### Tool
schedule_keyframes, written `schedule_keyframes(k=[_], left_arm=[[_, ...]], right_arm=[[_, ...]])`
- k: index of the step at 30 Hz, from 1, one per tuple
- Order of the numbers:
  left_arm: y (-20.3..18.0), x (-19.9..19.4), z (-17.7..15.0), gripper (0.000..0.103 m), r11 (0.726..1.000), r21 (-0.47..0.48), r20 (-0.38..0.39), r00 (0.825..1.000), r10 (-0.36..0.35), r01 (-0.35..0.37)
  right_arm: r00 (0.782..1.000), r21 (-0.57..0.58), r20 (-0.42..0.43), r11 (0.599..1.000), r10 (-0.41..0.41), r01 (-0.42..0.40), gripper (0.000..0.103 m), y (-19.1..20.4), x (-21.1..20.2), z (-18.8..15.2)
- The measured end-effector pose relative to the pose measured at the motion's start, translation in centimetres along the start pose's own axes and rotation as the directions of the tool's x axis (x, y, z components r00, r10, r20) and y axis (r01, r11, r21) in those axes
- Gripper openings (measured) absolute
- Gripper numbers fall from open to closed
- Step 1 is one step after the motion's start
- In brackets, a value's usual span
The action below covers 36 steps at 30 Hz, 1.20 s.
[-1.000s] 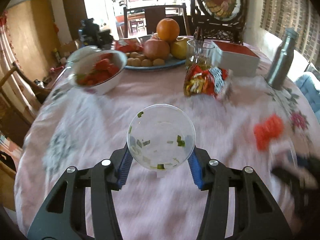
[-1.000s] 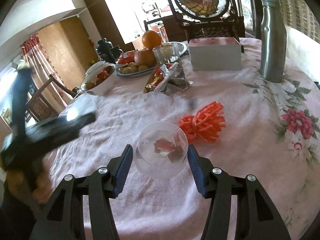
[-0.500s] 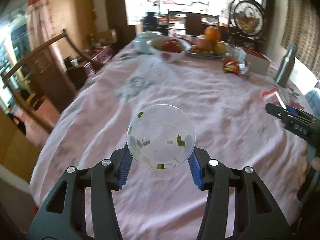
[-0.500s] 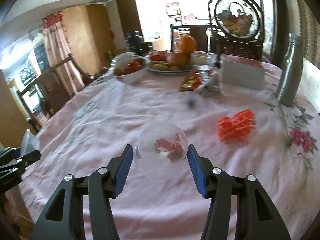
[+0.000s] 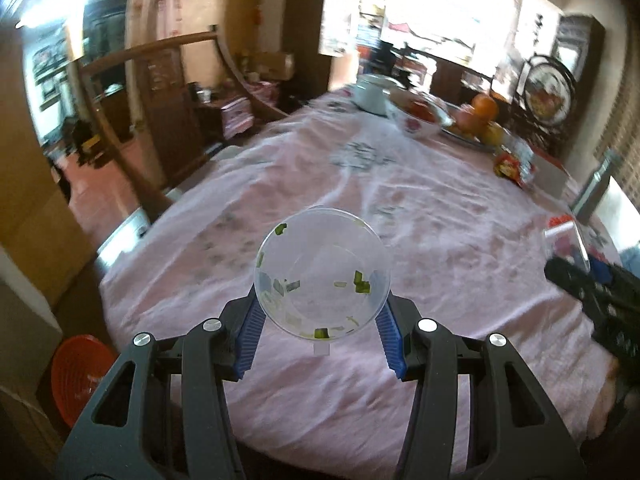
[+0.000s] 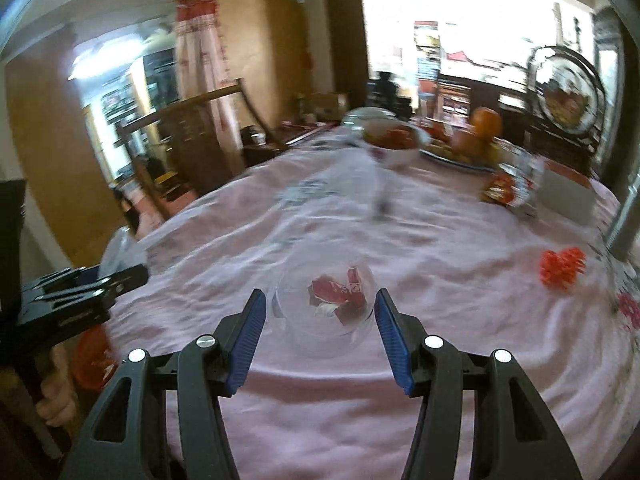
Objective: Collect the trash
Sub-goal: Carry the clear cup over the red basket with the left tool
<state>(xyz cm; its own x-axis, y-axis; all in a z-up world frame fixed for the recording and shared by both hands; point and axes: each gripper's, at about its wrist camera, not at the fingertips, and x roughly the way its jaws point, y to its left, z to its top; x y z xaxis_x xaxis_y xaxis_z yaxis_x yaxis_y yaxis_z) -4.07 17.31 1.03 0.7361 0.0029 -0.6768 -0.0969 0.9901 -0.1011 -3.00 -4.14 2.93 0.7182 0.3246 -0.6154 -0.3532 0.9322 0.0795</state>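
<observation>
My left gripper is shut on a clear plastic cup flecked with green scraps, held above the pink tablecloth. In the right wrist view my right gripper is shut on a second clear cup that holds torn red wrapper pieces. Each gripper shows in the other's view: the right one at the right edge, the left one at the left edge with a hand under it. A red-orange basket stands on the floor beyond the table's near left edge, also visible as the basket.
An orange plastic piece lies on the cloth at right. Farther back are a snack packet, a bowl of red food, a fruit plate and a steel bottle. A wooden chair stands left of the table.
Both grippers have swung to the left over the table with their cups still gripped. The table's left edge, the chair and the red-orange basket on the floor have come into view.
</observation>
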Motion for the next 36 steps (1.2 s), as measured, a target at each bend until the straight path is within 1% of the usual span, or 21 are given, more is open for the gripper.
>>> schedule_keyframes(k=[4,9,13,18,22,25,28,30,31,32,34,36], left_arm=[[2.9,-2.0,-1.5,0.051,0.997,-0.060,0.040,0.998,0.055,-0.052],[6.6,-3.4,-3.0,0.051,0.989,-0.119,0.036,0.995,0.091,-0.086],[10.1,-4.6,-4.3,0.051,0.979,-0.167,0.040,0.991,0.126,-0.118],[14.2,-5.5,-5.5,0.051,0.961,-0.228,0.039,0.984,0.171,-0.158],[18.0,-5.8,-6.7,0.051,0.935,-0.299,0.021,0.978,0.207,-0.191],[20.7,-5.8,-7.7,0.051,0.913,-0.344,0.000,0.972,0.234,-0.220],[23.3,-5.8,-8.9,0.051,0.890,-0.378,-0.031,0.965,0.261,-0.254],[25.7,-5.7,-9.9,0.051,0.862,-0.427,-0.059,0.959,0.276,-0.274],[26.4,-5.7,-10.1,0.051,0.854,-0.439,-0.065,0.958,0.281,-0.280],[27.5,-5.7,-10.5,0.051,0.839,-0.456,-0.078,0.952,0.295,-0.297],[29.0,-5.4,-11.0,0.051,0.820,-0.468,-0.099,0.941,0.322,-0.330],[30.7,-5.1,-11.9,0.051,0.793,-0.480,-0.127,0.924,0.361,-0.376]], right_arm=[[0.998,-0.077,-0.009,0.995,0.064,-0.064,0.056,4.6,-0.3,-0.2],[0.989,-0.154,-0.025,0.977,0.144,-0.146,0.056,10.4,-0.3,-0.7],[0.981,-0.195,-0.055,0.961,0.188,-0.195,0.056,14.5,0.4,-1.0],[0.970,-0.243,-0.095,0.940,0.222,-0.239,0.056,18.8,1.3,-1.3],[0.962,-0.290,-0.124,0.919,0.242,-0.269,0.056,21.9,2.2,-1.1],[0.951,-0.316,-0.147,0.898,0.271,-0.305,0.056,24.5,3.0,-0.8],[0.931,-0.336,-0.183,0.871,0.314,-0.360,0.056,27.7,4.3,-0.7],[0.918,-0.343,-0.205,0.854,0.339,-0.392,0.056,29.7,5.1,-0.7],[0.913,-0.345,-0.215,0.847,0.348,-0.404,0.056,30.4,5.5,-0.7],[0.903,-0.348,-0.232,0.836,0.362,-0.424,0.056,31.6,6.1,-0.8],[0.889,-0.351,-0.255,0.820,0.381,-0.452,0.056,33.3,6.8,-0.9],[0.869,-0.349,-0.286,0.800,0.404,-0.487,0.056,35.3,7.9,-1.3]])
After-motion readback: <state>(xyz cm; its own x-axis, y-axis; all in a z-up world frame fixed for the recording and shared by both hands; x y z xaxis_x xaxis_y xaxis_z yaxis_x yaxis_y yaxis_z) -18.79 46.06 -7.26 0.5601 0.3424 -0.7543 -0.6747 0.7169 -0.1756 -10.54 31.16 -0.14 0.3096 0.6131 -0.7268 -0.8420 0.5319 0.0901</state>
